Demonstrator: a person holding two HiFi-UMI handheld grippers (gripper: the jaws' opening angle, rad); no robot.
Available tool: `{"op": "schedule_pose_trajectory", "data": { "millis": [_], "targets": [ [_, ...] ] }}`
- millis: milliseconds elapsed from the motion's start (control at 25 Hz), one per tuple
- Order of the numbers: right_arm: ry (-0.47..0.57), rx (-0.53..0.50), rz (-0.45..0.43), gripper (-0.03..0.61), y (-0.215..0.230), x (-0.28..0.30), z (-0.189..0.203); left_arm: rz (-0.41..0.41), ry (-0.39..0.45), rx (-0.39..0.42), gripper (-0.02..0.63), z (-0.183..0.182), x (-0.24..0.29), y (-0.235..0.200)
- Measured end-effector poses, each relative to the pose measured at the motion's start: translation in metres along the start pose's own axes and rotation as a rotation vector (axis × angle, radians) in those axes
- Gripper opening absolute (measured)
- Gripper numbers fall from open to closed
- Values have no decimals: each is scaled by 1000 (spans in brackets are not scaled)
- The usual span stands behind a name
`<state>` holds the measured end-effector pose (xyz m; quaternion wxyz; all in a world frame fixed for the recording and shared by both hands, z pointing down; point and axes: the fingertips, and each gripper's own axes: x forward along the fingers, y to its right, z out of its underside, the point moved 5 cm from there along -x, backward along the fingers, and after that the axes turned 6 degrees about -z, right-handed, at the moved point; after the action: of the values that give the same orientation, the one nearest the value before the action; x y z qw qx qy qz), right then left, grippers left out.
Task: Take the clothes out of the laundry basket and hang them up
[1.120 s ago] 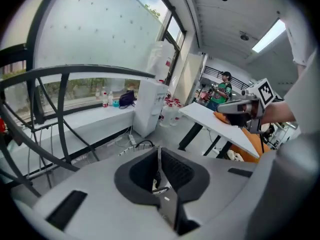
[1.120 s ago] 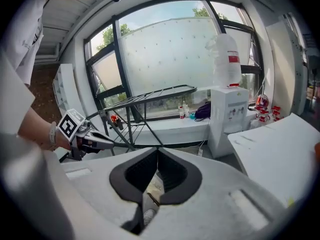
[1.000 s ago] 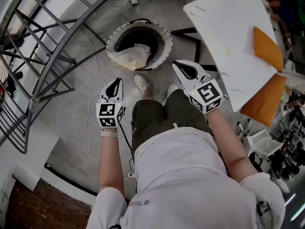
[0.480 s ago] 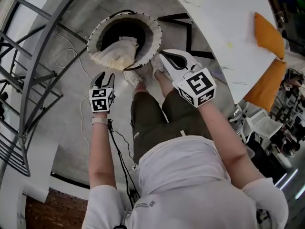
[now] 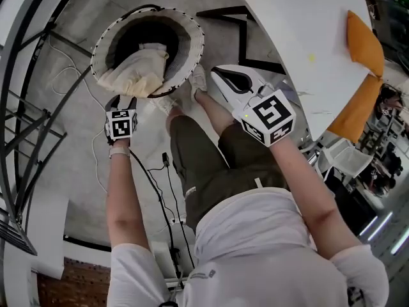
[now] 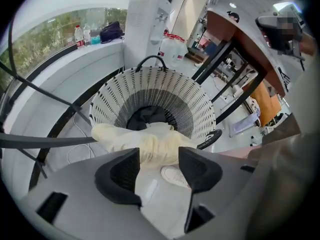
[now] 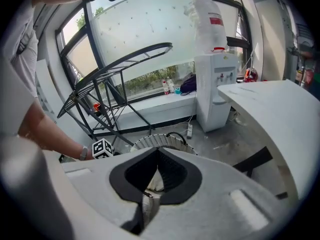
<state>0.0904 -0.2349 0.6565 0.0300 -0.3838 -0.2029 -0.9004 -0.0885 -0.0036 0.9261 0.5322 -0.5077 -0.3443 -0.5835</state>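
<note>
A round white perforated laundry basket (image 5: 197, 43) stands on the floor ahead of my feet. A cream garment (image 5: 137, 69) lies draped over its near rim, and a dark garment (image 6: 145, 116) sits deeper inside. My left gripper (image 5: 121, 102) hangs low at the basket's near edge, pointing steeply down. Its jaws have just been opening and stand wide apart with nothing between them; the cream garment (image 6: 145, 141) lies just past the tips (image 6: 159, 156). My right gripper (image 5: 225, 80) is higher, right of the basket, shut and empty (image 7: 158, 156).
A white table (image 5: 307, 18) with black legs (image 5: 255, 62) stands at the right, orange cushions (image 5: 365, 43) at its far edge. A grey metal drying rack (image 5: 25, 126) fills the left. Cables (image 5: 156, 184) trail on the floor. A water dispenser (image 7: 215, 79) stands behind the basket.
Both grippers have sunk toward the basket, the left one much further. The left jaws went from shut to wide open. The right jaws stayed shut.
</note>
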Motion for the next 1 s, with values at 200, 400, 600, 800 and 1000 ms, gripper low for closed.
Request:
{"op": "schedule_pose_trajectory", "data": {
  "millis": [200,400,600,800,1000],
  "targets": [
    [-23,42,-3,6,7,6,17,-23,-33,-28,249,13,35,-5],
    [-43,41,-5,6,9,10,23,-13,-4,-33,258,9,42,-7],
    [-49,48,-4,6,10,10,23,-30,5,10,145,9,38,-5],
    [-30,55,-3,6,7,8,14,-33,7,-11,2,9,26,-1],
    [-9,66,-3,6,1,-2,2,-13,22,27,0,-1,4,6]
  ]
}}
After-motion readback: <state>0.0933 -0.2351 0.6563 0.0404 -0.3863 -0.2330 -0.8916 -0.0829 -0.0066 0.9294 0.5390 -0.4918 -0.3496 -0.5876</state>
